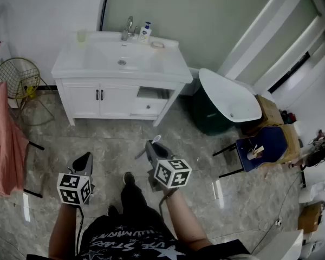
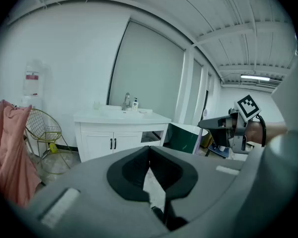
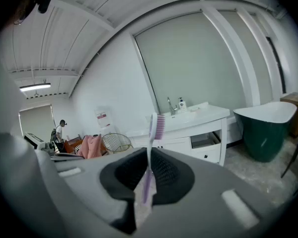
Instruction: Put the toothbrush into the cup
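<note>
The small pale cup (image 1: pixel 82 36) stands on the back left corner of the white vanity (image 1: pixel 168 72), left of the faucet (image 1: pixel 129 27); the left gripper view shows this cup (image 2: pixel 96 104) far ahead. My right gripper (image 1: pixel 149 144) is shut on a lilac toothbrush (image 3: pixel 149 177), whose bristled head (image 3: pixel 159 126) sticks up past the jaws. The toothbrush (image 1: pixel 155 139) points toward the vanity, well short of it, over the floor. My left gripper (image 1: pixel 86 156) hangs lower left, jaws together with nothing in them. Both grippers are far from the cup.
A soap bottle (image 1: pixel 145 32) stands by the faucet. A wire basket chair (image 1: pixel 16 77) and pink cloth (image 1: pixel 2 140) are on the left. A dark green tub (image 1: pixel 222 104) and a blue chair (image 1: pixel 260 145) are on the right. Marbled floor lies between me and the vanity.
</note>
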A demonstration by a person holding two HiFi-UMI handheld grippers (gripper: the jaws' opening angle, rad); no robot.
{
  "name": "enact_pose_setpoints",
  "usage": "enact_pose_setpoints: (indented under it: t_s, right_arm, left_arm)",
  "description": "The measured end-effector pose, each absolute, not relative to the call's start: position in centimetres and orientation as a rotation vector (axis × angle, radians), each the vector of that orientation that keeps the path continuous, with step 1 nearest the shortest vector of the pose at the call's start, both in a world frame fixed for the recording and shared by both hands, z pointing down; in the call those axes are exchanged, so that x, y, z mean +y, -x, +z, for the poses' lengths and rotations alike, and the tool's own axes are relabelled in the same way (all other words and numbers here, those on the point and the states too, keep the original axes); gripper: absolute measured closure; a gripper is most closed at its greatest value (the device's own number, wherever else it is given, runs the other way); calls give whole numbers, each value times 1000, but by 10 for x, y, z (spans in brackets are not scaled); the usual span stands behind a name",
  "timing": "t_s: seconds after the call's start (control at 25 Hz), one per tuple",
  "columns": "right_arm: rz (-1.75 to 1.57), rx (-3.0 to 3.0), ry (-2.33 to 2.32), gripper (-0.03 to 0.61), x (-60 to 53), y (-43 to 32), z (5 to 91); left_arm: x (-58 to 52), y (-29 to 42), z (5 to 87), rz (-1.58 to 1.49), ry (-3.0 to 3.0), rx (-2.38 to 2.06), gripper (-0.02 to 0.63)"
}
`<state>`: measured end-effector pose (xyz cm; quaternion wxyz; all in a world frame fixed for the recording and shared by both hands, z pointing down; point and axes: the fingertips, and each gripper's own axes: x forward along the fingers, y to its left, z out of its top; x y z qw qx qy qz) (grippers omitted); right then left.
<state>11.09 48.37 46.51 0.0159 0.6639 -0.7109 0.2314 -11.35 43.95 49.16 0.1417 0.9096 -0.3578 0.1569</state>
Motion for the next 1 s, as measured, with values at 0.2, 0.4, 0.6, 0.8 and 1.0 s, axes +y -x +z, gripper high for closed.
enact_pose_setpoints:
  t_s: [0.2,0.4,0.6,0.8,1.0]
  right_arm:
    - [705,-2228,-2065,551,486,-105,461]
    - [695,-2232,-2057,551,488,-100,461]
    - [704,-2238,-2056,551,484,-95,463]
    - [722,-2246,-2071,551,473,-95,460]
    - [720,-2260,-2049,551,449,-98,463]
  left_arm:
    - [440,117,487,439,-2632,-1037,604]
    - [446,120,488,442,-2637,-1032,604]
    - [446,133,492,436,-2614,-1054,604]
    - [438,147,489,427,-2587,-1094,604]
    - [424,152,491,427,-2568,-1126,604]
